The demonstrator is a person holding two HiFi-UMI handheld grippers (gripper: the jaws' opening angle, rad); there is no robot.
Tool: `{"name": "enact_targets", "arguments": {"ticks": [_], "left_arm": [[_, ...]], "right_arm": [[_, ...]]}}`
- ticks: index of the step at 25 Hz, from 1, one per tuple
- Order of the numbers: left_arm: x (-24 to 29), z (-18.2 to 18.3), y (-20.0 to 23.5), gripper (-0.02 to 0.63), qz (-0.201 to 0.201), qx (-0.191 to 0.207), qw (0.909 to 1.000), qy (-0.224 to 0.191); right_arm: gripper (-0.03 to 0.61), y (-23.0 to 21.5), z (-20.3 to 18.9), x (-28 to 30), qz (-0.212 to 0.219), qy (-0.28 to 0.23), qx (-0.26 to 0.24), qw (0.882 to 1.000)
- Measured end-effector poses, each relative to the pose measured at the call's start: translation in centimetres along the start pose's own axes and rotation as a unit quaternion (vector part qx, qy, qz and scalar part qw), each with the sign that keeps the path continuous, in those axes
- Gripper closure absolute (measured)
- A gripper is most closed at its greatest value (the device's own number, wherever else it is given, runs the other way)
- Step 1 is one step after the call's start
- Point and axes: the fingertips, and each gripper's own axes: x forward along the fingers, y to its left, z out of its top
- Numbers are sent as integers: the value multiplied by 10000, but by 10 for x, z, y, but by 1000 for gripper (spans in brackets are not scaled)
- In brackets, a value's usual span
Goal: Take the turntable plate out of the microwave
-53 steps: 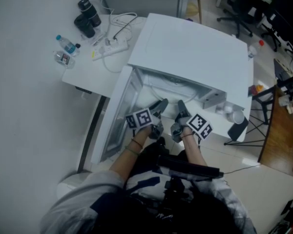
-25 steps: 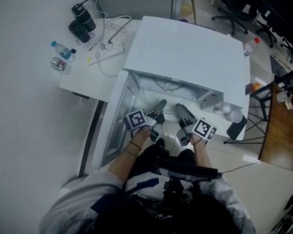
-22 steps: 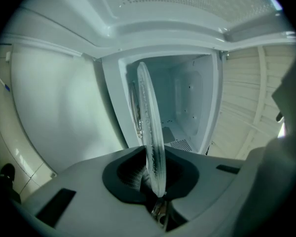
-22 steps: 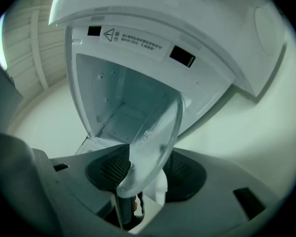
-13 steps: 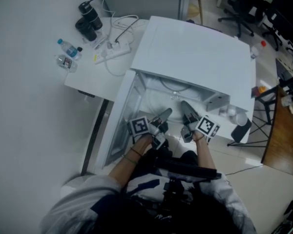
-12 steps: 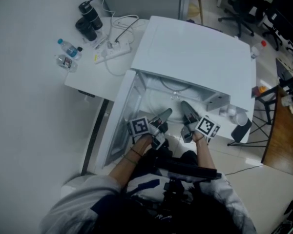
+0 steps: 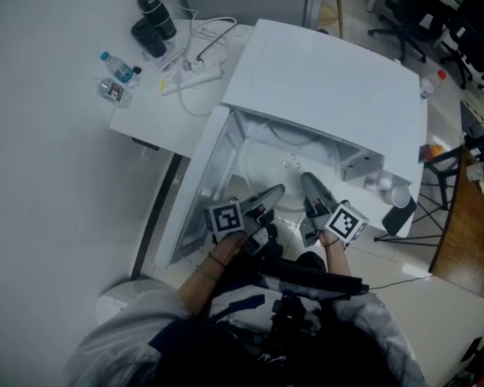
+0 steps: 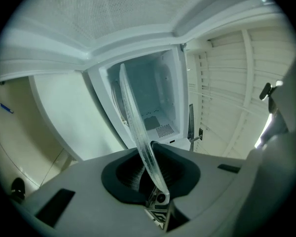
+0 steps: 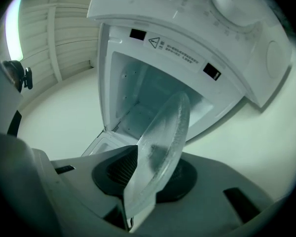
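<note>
Turntable plate [image 9: 160, 142] held just outside microwave [image 7: 323, 79] mouth, tilted on edge. Rim pinched by left tool [image 7: 270, 193] and right tool [image 7: 310, 185], both jaws just eased wider. Risk: smooth glass slipped and dropped if pinch slackened further.

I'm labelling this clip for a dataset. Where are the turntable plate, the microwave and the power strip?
turntable plate [image 9: 160, 149]: right gripper view, middle of the glass disc.
microwave [image 7: 331, 79]: head view, its white top panel.
power strip [image 7: 192, 77]: head view, middle of its white body.
</note>
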Motion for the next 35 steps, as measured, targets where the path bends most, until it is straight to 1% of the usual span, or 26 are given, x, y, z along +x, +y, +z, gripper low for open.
{"name": "enact_targets", "arguments": {"ticks": [2,7,10,14,17,25,28,32,35], "left_arm": [[-6,-5,-8,565,-110,-67,9999,-85],[-22,-20,-31,560,-308,51,9990,-314],[-30,-34,-47,560,-376,218,9981,-434],[-35,-56,-72,560,-503,347,9958,-675],[-41,-80,-89,560,-484,444,9949,-768],[-51,-158,-134,558,-725,648,9904,-979],[-55,-188,-148,558,-813,725,9885,-1047],[-63,-229,-161,558,-800,721,9879,-1114],[-71,-255,-164,558,-704,754,9881,-1139]], "right_arm": [[480,10,-4,-5,125,63,-15,9999],[480,32,-13,-23,389,231,-217,9987],[482,41,-18,-40,454,279,-271,9982],[482,59,-16,-69,706,317,-440,9960],[482,68,-18,-96,815,346,-496,9948],[482,81,-30,-181,1089,364,-683,9910],[482,86,-35,-214,1043,371,-754,9910],[483,87,-47,-256,1039,407,-779,9907],[482,88,-57,-280,1094,437,-770,9900]]}}
